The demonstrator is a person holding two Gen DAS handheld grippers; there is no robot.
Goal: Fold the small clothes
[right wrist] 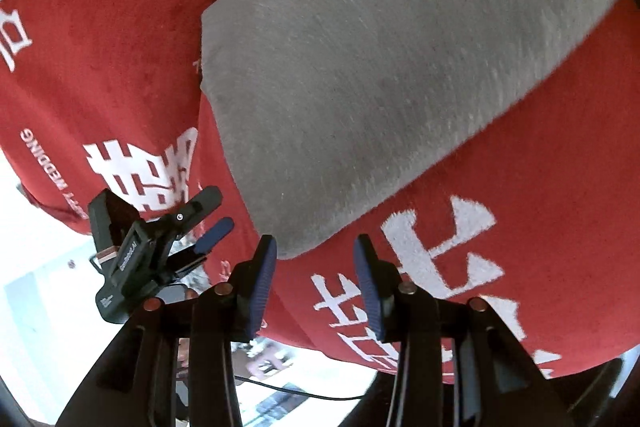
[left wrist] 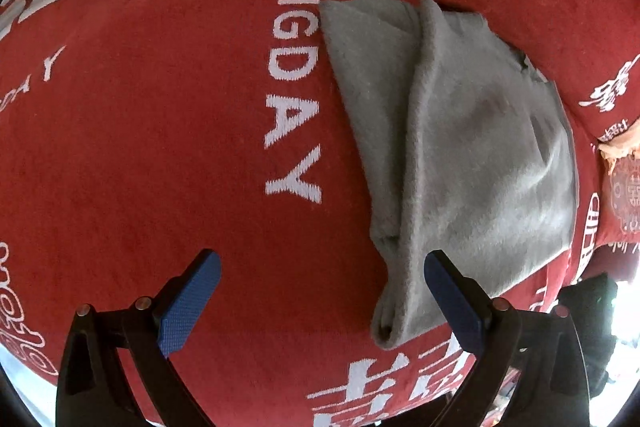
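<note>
A grey cloth (left wrist: 460, 147) is seen lying flat on a red blanket (left wrist: 160, 147) printed with white lettering, partly folded: one long fold ridge runs down its middle toward the left gripper (left wrist: 320, 299). The left gripper is held over the blanket with its jaws spread wide and nothing between them; only red fabric is seen in the gap. The narrow near end of the cloth lies just beside the inner face of the right-hand blue pad (left wrist: 452, 303), slightly toward the gap; whether it is touched by the pad cannot be told. The rest of the cloth extends away ahead of that finger and to its right. In the right wrist view, the right gripper (right wrist: 316, 259) is seen with its jaws partly apart and nothing clamped. The rounded near edge of the cloth (right wrist: 380, 67) lies just ahead of its left-hand pad (right wrist: 264, 279), and the cloth spreads forward and to both sides from there. Red blanket (right wrist: 540, 167) with white characters is seen between and below the two pads. The left gripper (right wrist: 208, 223) is seen to the left of the right one, beside the cloth's edge.
</note>
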